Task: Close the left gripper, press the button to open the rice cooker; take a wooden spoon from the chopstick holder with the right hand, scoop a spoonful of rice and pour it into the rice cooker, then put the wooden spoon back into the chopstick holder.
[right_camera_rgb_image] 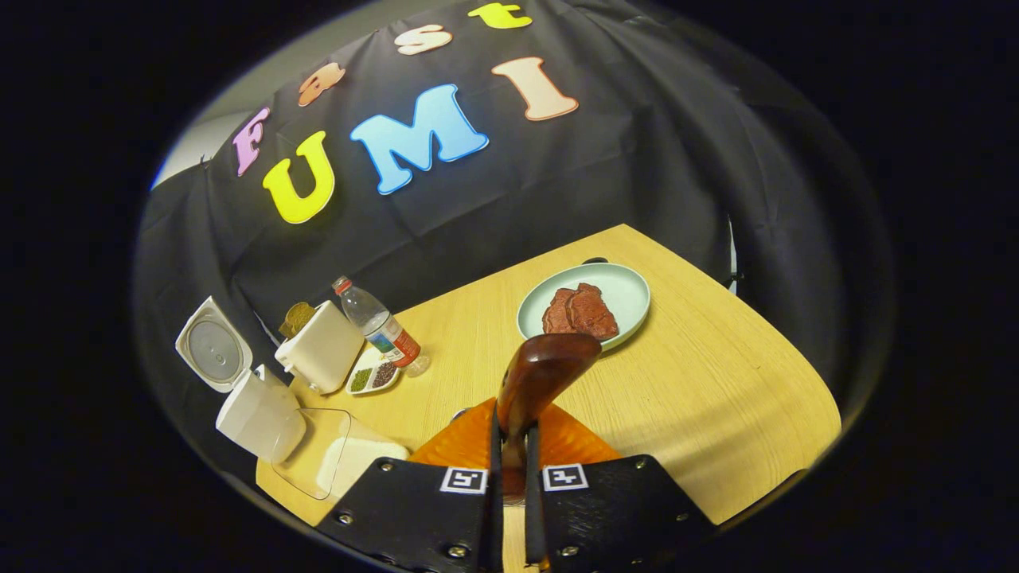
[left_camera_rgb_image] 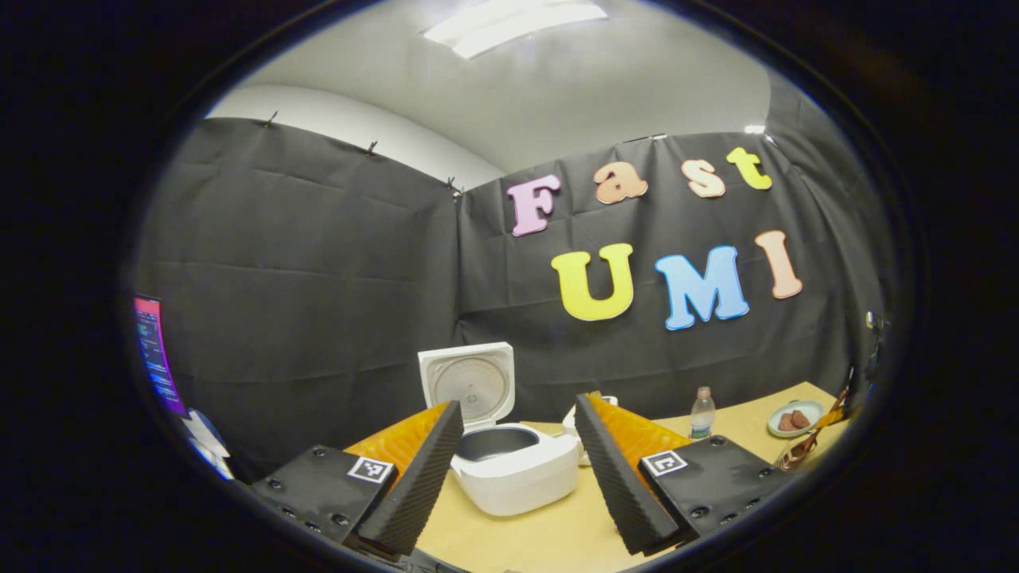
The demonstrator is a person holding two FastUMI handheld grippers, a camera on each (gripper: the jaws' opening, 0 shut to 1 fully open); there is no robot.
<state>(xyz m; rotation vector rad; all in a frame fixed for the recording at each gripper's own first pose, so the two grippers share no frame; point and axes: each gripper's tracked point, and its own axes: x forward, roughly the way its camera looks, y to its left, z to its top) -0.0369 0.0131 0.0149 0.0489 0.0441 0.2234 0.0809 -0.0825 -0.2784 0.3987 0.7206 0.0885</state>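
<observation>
The white rice cooker [left_camera_rgb_image: 517,477] stands on the table with its lid [left_camera_rgb_image: 470,382] raised and the dark inner pot showing. My left gripper [left_camera_rgb_image: 519,406] hovers just in front of it, open, with nothing between the fingers. My right gripper [right_camera_rgb_image: 509,422] is shut on the handle of a glossy brown wooden spoon [right_camera_rgb_image: 545,370], whose bowl sticks out forward above the table. In the right gripper view the cooker [right_camera_rgb_image: 259,414] sits far left, beside a white box-shaped holder [right_camera_rgb_image: 322,346] and a clear tub of rice [right_camera_rgb_image: 334,458].
A pale green plate [right_camera_rgb_image: 621,290] with brown meat slices lies ahead of the spoon. A water bottle [right_camera_rgb_image: 382,326] and a small dish of seasonings [right_camera_rgb_image: 372,376] stand by the holder. The wooden table [right_camera_rgb_image: 716,382] ends at the black cloth wall. A lit screen [left_camera_rgb_image: 155,350] glows at the left.
</observation>
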